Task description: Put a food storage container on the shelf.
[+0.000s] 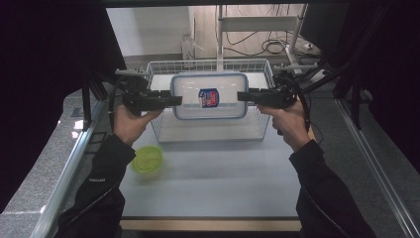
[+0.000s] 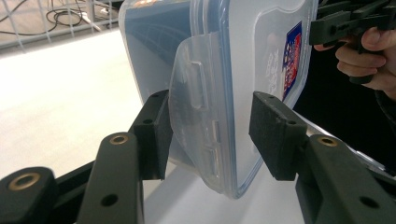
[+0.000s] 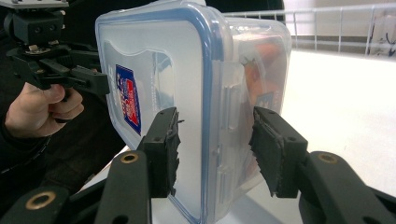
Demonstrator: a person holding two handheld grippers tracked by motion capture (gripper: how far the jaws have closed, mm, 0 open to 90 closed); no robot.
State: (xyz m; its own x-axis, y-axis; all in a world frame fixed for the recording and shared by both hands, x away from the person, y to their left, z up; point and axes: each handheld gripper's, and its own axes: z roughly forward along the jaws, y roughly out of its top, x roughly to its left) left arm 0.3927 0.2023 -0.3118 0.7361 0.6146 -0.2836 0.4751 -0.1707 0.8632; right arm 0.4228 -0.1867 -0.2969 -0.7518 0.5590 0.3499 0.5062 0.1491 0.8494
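Lab / test rig, not a home. Plain white table [image 1: 208, 168] w/ metal rail frame [image 1: 74, 158] along the sides, dark curtains [image 1: 44, 74] L+R, loose cables [image 1: 270, 47] on floor behind, metal stand [image 1: 257, 22] at back. Bare staged setup, wire basket [image 1: 156, 67] on table.
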